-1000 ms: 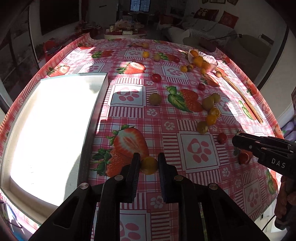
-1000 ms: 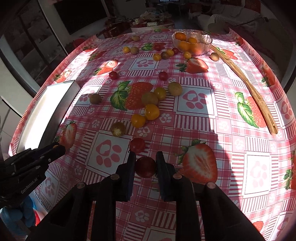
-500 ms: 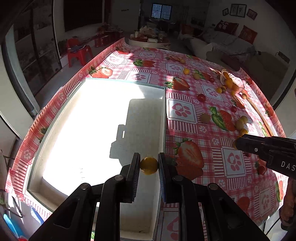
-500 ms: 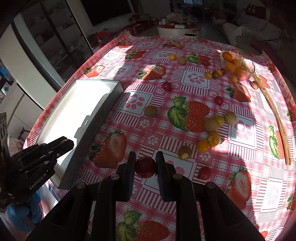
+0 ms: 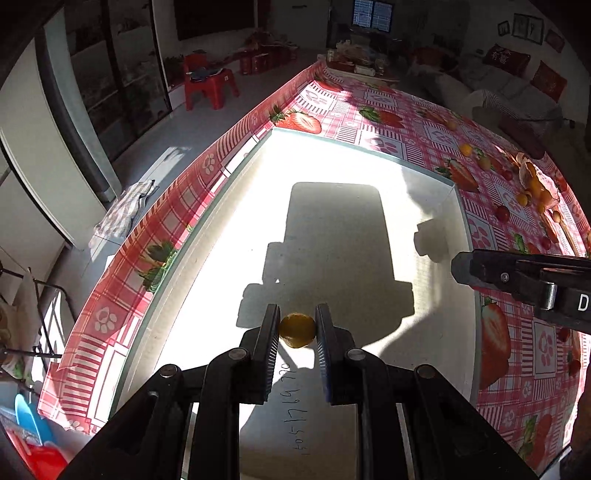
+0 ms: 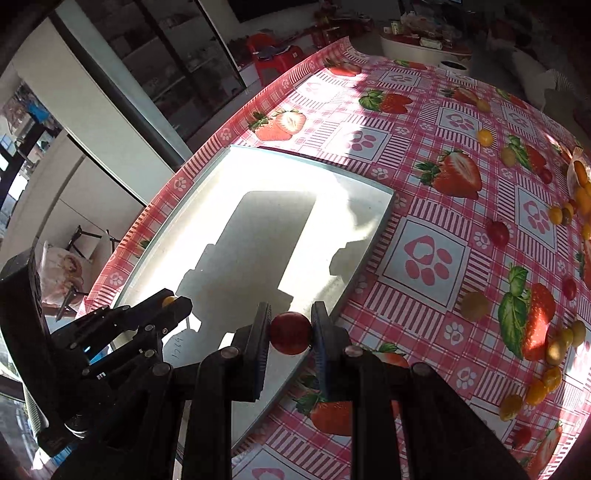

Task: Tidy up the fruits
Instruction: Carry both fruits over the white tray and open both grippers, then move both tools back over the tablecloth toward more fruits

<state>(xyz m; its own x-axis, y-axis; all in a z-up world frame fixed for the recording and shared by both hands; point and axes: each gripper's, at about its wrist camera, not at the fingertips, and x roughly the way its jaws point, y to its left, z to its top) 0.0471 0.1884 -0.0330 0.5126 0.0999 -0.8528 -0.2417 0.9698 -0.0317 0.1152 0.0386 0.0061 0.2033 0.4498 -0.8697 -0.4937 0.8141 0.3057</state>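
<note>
Red-checked tablecloth under scattered fruits.

- A lived-in home, the dining table opening onto a living room.
- The table wears a strawberry-print tablecloth in pink check.
- A pale sofa with red cushions stands beyond it.
- Framed pictures hang on the wall.
- A red plastic stool sits by glass sliding doors.
- A low coffee table is cluttered.
</note>
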